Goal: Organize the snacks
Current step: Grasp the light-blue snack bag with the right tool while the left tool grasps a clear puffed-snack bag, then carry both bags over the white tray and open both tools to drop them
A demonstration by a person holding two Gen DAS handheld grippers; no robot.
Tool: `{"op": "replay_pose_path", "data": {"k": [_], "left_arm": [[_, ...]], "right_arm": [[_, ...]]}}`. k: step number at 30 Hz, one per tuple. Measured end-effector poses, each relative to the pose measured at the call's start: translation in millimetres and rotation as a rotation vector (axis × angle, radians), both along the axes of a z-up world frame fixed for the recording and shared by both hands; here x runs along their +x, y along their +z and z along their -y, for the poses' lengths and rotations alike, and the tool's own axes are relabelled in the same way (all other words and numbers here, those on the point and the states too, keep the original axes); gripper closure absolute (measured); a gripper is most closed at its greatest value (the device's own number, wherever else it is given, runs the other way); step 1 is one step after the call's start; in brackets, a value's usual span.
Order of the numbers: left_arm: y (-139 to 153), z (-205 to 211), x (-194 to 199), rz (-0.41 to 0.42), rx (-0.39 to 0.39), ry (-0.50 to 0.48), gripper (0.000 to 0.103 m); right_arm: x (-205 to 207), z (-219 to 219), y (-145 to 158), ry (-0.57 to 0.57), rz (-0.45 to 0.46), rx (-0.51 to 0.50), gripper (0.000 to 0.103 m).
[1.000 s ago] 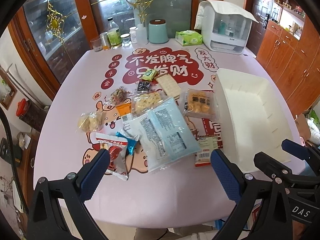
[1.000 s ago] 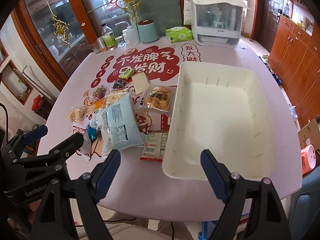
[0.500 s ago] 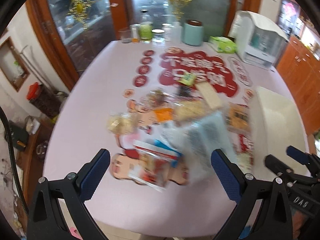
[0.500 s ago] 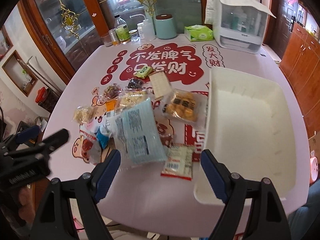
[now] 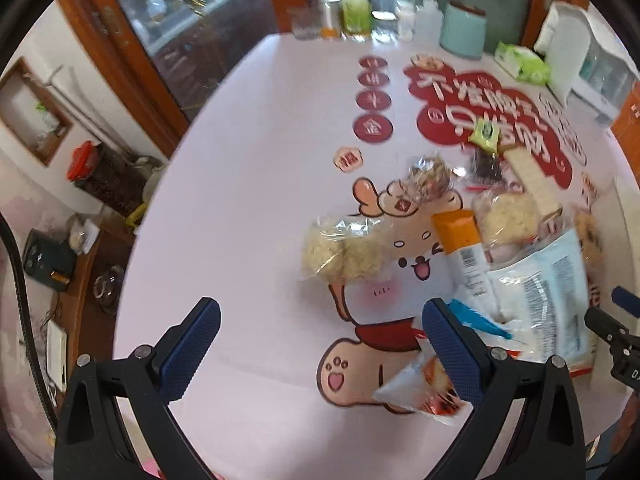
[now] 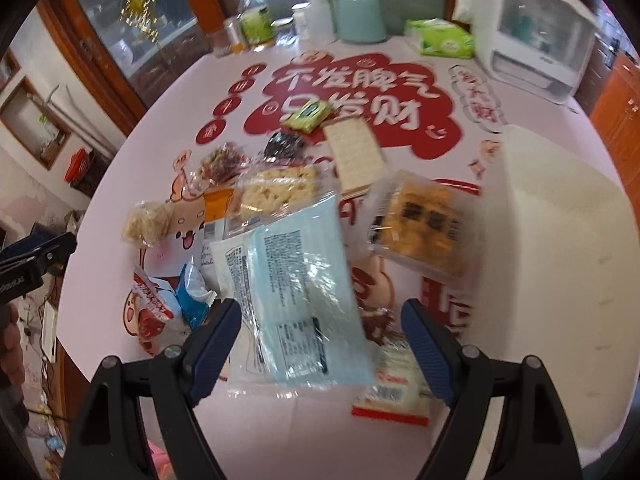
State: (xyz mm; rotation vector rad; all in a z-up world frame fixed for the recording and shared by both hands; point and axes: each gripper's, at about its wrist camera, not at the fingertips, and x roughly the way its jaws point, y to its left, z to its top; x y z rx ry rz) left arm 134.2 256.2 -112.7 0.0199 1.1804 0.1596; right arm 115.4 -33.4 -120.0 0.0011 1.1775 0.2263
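Note:
Several snack packs lie in a heap on the pink table (image 5: 260,128). My right gripper (image 6: 320,340) is open, low over a large light-blue pack (image 6: 304,280) whose near end lies between its fingers. A clear pack of yellow cakes (image 6: 420,228) and a cracker pack (image 6: 354,156) lie beyond it. The empty white bin (image 6: 560,248) stands at the right. My left gripper (image 5: 320,340) is open and empty over the table's left part. A puffed-rice pack (image 5: 344,248) lies ahead of it, and a red-and-white pack (image 5: 416,388) touches its right finger.
Bottles, jars and a teal canister (image 6: 360,16) stand along the far edge, with a green tissue pack (image 6: 440,38) and a white appliance (image 6: 532,28) at the far right. A small green pack (image 6: 308,114) lies on the red lettering. The table's near edge runs under both grippers.
Both grippers have moved left and dropped closer to the table. The right one now straddles the light-blue pack; the left one has swung toward the left side of the heap. Nothing was picked up.

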Motion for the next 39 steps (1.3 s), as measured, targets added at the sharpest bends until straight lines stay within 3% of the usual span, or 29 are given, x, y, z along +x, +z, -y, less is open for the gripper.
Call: {"op": "replay_pose_path", "data": {"k": [6, 13, 21, 23, 25, 27, 30, 34, 39], "left_arm": [[-49, -9, 39, -0.093, -0.063, -0.035, 0.002], [-90, -21, 72, -0.188, -0.176, -0.017, 0.002], [-119, -12, 95, -0.233, -0.153, -0.013, 0.002], [-125, -9, 97, -0.244, -0.138, -0.004, 0.006], [-122, -5, 96, -0.216, -0.136, -0.004, 0.018], [-119, 4, 97, -0.198, -0.130, -0.024, 0.029], [-118, 14, 94, -0.178, -0.108, -0.031, 0.037], [-107, 24, 79, -0.141, -0.086, -0.035, 0.043], [-65, 24, 54, -0.063, -0.072, -0.035, 0.044]], "right_arm": [[20, -12, -44, 0.017, -0.088, -0.040, 0.020], [30, -20, -70, 0.031, -0.153, 0.055, 0.016], [37, -47, -86, 0.101, -0.179, 0.042, 0.009], [35, -51, -86, 0.110, -0.169, 0.025, 0.015], [33, -52, -84, 0.110, -0.156, 0.024, 0.020], [30, -52, -82, 0.107, -0.147, 0.038, 0.034], [20, -54, -69, 0.107, -0.112, 0.071, 0.051], [12, -55, -55, 0.122, -0.065, 0.033, 0.056], [-2, -47, -34, 0.102, -0.016, 0.044, 0.057]]}}
